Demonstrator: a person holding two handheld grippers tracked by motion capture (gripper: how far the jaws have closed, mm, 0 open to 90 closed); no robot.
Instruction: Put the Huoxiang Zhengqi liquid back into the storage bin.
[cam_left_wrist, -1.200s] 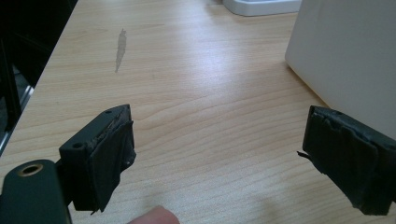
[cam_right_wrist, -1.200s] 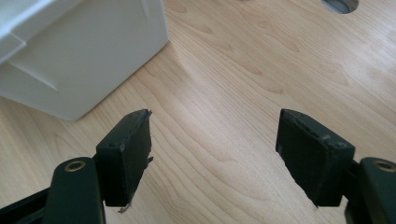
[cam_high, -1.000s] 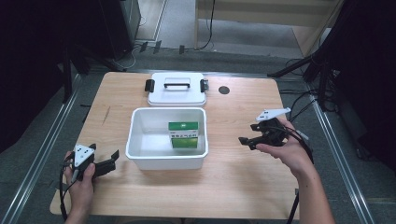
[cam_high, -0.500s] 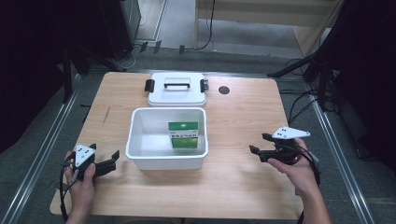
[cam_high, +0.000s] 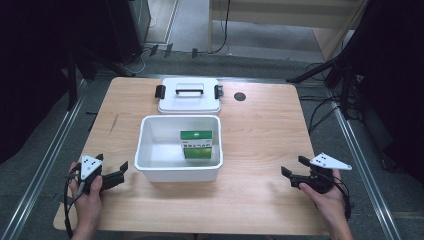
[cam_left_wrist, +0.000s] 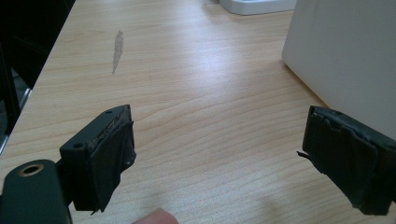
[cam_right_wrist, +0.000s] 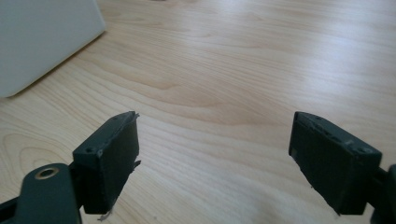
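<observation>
A white plastic bin (cam_high: 150, 145) stands in the middle of the wooden table with a green and white box (cam_high: 196, 144) upright inside it. My left gripper (cam_high: 111, 166) rests near the front left corner, open and empty, its jaws pointing at the bin's left wall (cam_left_wrist: 345, 51). Low over the table at the front right is my right gripper (cam_high: 294, 166), also empty. Its jaws have just been opening and stand wide apart over bare wood in the right gripper view, with the bin's corner (cam_right_wrist: 42, 37) at the upper left.
The bin's white lid (cam_high: 189, 95) with a black handle and two black latches lies behind the bin. A small black round disc (cam_high: 240, 96) sits to the lid's right. Metal rails run along both table sides.
My right hand has moved from beside the bin toward the front right of the table and sunk lower. Its jaws stand wider. The left hand has stayed still.
</observation>
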